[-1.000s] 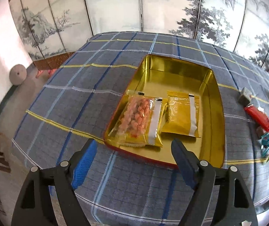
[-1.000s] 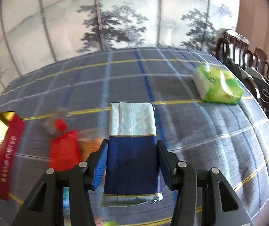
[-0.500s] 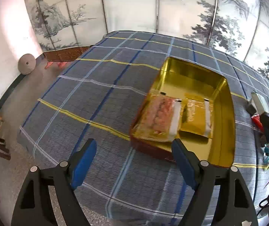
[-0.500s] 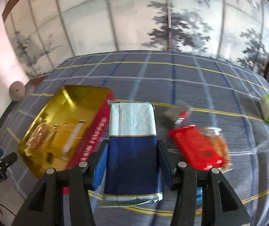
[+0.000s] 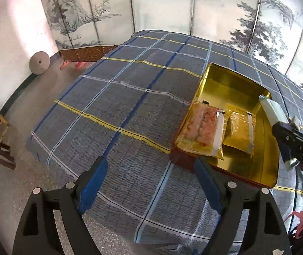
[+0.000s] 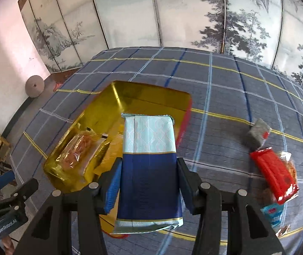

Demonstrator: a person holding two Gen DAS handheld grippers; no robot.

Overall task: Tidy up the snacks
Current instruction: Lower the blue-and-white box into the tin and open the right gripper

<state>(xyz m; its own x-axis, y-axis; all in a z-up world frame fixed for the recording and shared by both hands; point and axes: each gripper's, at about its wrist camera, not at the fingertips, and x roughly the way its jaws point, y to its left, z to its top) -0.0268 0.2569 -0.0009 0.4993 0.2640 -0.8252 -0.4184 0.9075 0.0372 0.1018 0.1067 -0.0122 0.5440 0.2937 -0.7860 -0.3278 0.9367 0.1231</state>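
Note:
A gold tin tray [image 5: 234, 85] [image 6: 143, 93] with red outer walls sits on the plaid tablecloth. Inside lie a clear pack of orange snacks [image 5: 204, 127] [image 6: 77, 150] and a yellow packet [image 5: 240, 131]. My right gripper [image 6: 149, 182] is shut on a navy and pale-blue snack packet [image 6: 149, 159], held over the tray's right part; that packet also shows in the left wrist view [image 5: 273, 111]. My left gripper [image 5: 151, 182] is open and empty, just off the tray's near left corner.
To the right of the tray lie a red packet [image 6: 274, 174], an orange snack bag [image 6: 289, 163], a grey packet [image 6: 257, 132] and a light-blue packet [image 6: 273, 212]. The table's edge drops to the floor on the left [image 5: 41, 144]. A painted folding screen [image 6: 172, 10] stands behind.
My right gripper has swung left with the navy packet, from over the loose snacks to above the tray. My left gripper has drifted left, so the tray now sits to its right.

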